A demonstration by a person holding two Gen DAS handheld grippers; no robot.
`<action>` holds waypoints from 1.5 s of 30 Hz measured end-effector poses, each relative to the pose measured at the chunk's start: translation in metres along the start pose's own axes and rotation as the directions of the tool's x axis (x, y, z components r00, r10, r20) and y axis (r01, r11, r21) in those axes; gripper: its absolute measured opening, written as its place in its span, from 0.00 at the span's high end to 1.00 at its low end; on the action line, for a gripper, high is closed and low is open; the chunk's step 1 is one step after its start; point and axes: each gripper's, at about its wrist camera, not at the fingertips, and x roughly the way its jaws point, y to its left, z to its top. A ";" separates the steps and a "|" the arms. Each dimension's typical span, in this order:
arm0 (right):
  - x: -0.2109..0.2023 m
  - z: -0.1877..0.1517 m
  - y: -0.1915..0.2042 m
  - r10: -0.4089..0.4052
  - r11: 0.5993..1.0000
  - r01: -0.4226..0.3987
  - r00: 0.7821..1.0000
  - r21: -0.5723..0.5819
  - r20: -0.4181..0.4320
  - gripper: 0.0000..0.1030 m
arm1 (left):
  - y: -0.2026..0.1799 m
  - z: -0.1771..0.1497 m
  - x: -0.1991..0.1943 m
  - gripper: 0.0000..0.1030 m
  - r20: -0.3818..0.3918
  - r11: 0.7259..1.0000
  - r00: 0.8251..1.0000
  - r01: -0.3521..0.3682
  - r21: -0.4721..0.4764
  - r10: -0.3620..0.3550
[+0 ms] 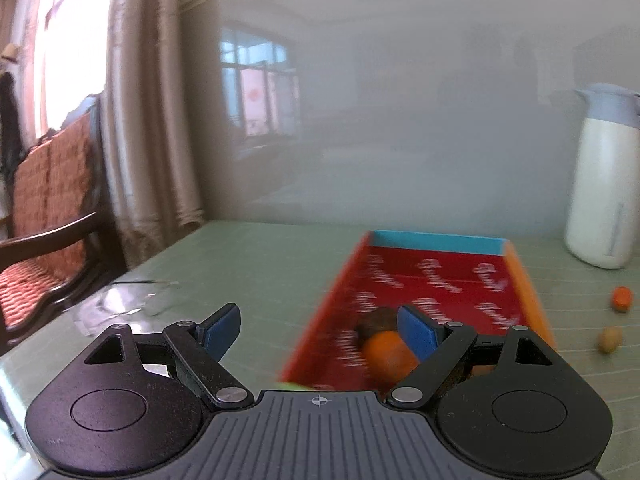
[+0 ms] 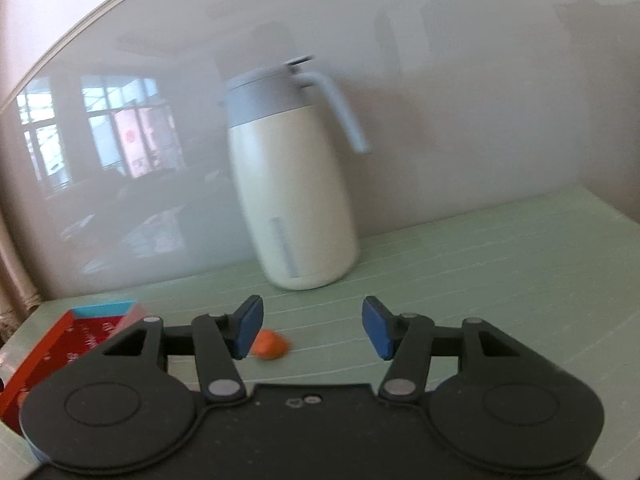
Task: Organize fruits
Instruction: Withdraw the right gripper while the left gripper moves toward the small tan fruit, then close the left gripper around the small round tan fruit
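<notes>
A red box (image 1: 432, 280) with a blue far wall and an orange right wall lies on the green table. Inside it sits an orange (image 1: 386, 354) with a dark fruit (image 1: 380, 318) behind it. My left gripper (image 1: 320, 330) stands open over the box's near left edge, nothing between its blue pads. Right of the box lie a small orange-red fruit (image 1: 621, 297) and a small tan fruit (image 1: 609, 340). My right gripper (image 2: 312, 330) is open and empty. The orange-red fruit (image 2: 271, 345) lies just behind its left pad (image 2: 249, 328). The red box (image 2: 76, 332) shows at the far left.
A white thermos jug (image 2: 296, 196) with a grey lid and handle stands at the back by the glossy wall; it is also the jug (image 1: 604, 184) at the left wrist view's right edge. A clear glass dish (image 1: 124, 304) lies left on the table. A wooden chair (image 1: 48, 216) stands beyond the table's left edge.
</notes>
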 end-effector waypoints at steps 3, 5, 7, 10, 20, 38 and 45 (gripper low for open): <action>-0.007 0.001 -0.022 -0.035 0.999 0.035 0.999 0.008 0.003 0.47 | -0.025 0.003 -0.004 0.17 0.007 0.999 0.999 0.046 0.024 -0.046; -0.011 0.001 -0.037 -0.057 0.998 0.056 0.998 0.013 0.008 0.47 | -0.042 0.004 -0.006 0.17 0.011 0.996 0.997 0.077 0.040 -0.078; -0.015 0.002 -0.050 -0.080 0.996 0.080 0.997 0.026 0.012 0.47 | -0.059 0.005 -0.008 0.17 0.008 0.992 0.994 0.106 0.061 -0.107; -0.021 0.003 -0.069 -0.108 0.993 0.108 0.994 0.042 0.014 0.47 | -0.080 0.006 -0.011 0.17 0.004 0.987 0.990 0.143 0.078 -0.144; -0.031 0.003 -0.114 -0.186 0.980 0.183 0.982 0.077 0.023 0.47 | -0.135 0.006 -0.013 0.17 -0.009 0.971 0.976 0.219 0.095 -0.220; -0.068 -0.003 -0.222 -0.394 0.887 0.374 0.919 0.272 0.021 0.46 | -0.208 -0.005 0.003 0.18 -0.128 0.936 0.939 0.334 0.114 -0.320; -0.075 -0.012 -0.242 -0.438 0.862 0.422 0.899 0.281 -0.006 0.46 | -0.223 -0.010 0.007 0.29 -0.157 0.936 0.936 0.335 0.111 -0.316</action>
